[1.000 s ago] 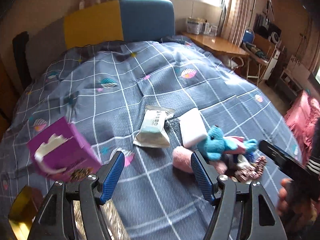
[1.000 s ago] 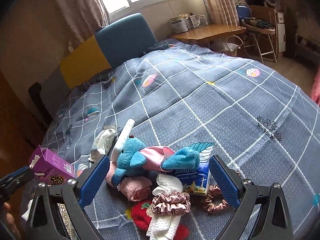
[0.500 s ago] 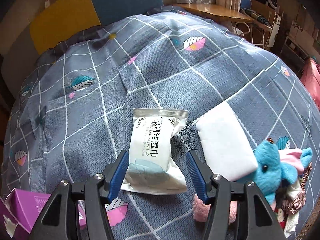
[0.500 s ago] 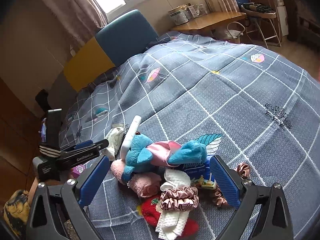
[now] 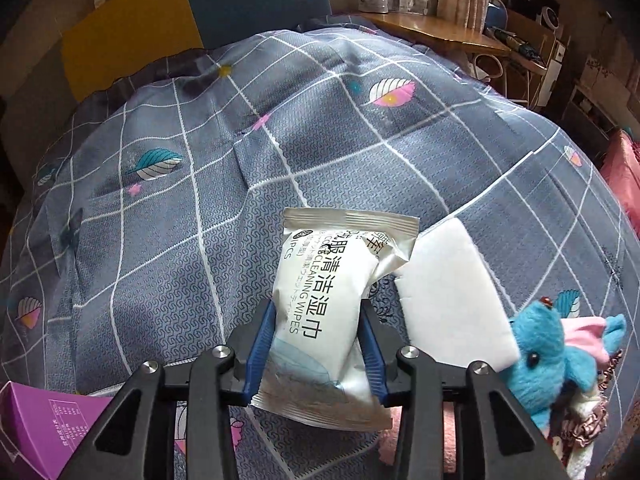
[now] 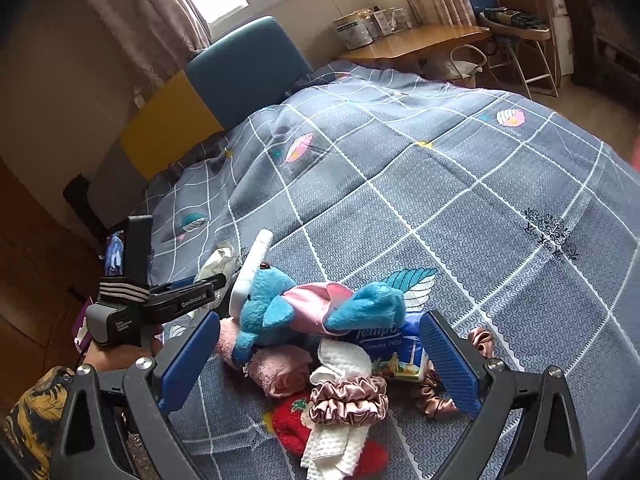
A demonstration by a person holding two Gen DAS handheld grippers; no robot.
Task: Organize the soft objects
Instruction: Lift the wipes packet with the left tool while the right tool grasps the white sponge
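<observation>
My left gripper (image 5: pixel 318 320) is shut on a white wet wipes pack (image 5: pixel 332 292) lying on the grey checked bedspread (image 5: pixel 200 220). A white foam pad (image 5: pixel 448 284) lies just right of the pack. A blue plush toy (image 5: pixel 548 356) sits at the right. In the right wrist view my right gripper (image 6: pixel 316 352) is open and empty above a pile: the blue plush toy (image 6: pixel 280 304), a Tempo tissue pack (image 6: pixel 392 348), a pink towel (image 6: pixel 280 372), a satin scrunchie (image 6: pixel 348 400), a white cloth (image 6: pixel 340 360) and a red item (image 6: pixel 292 428). The left gripper (image 6: pixel 196 288) shows at the left there.
A purple box (image 5: pixel 44 428) lies at the lower left of the left wrist view. A yellow and blue headboard (image 6: pixel 224 92) stands behind the bed. A wooden desk (image 6: pixel 416 40) and a chair (image 6: pixel 516 24) stand at the back right.
My left gripper has moved forward and closed its fingers on the wet wipes pack. My right gripper has stayed open over the pile.
</observation>
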